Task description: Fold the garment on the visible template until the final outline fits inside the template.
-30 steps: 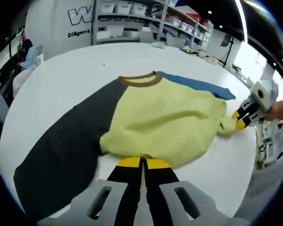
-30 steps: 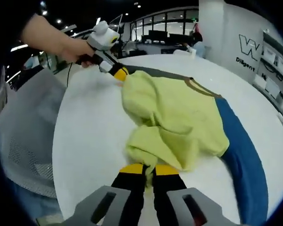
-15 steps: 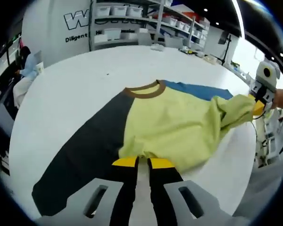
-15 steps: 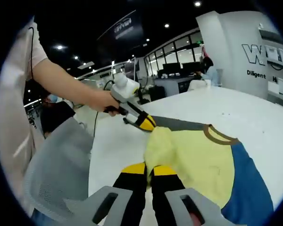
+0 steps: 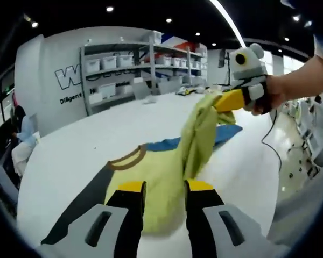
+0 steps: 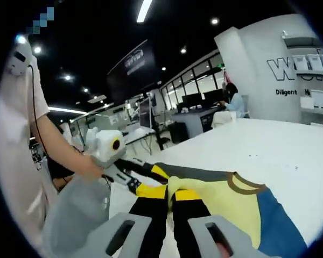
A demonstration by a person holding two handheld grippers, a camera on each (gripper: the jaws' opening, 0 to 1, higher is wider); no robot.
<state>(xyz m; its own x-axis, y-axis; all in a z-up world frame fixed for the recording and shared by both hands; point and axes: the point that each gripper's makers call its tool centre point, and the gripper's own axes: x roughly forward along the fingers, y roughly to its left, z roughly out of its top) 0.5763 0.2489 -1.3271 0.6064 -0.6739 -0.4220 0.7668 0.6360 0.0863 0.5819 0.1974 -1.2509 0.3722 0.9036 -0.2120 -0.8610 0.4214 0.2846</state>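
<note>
The left gripper (image 5: 163,189) is pinching the yellow hem of the shirt (image 5: 151,183), with a ridge of cloth rising between its yellow-tipped jaws. The right gripper (image 5: 229,100), seen in the left gripper view held in a hand (image 5: 266,92), is gripping another part of the same hem and holding it up above the table (image 5: 86,145), so the fabric is hanging in a taut fold between the two tools. The rest of the shirt is lying on the white table: brown collar (image 5: 126,158), dark sleeve (image 5: 78,207) stretching one way, blue sleeve (image 5: 226,131) the other. In the right gripper view the right gripper (image 6: 169,192) is pressed on yellow cloth, and the left gripper (image 6: 142,174) is sitting just beside it, its jaws partly hidden behind it. Shelves (image 5: 145,59) are standing along the far wall.
</note>
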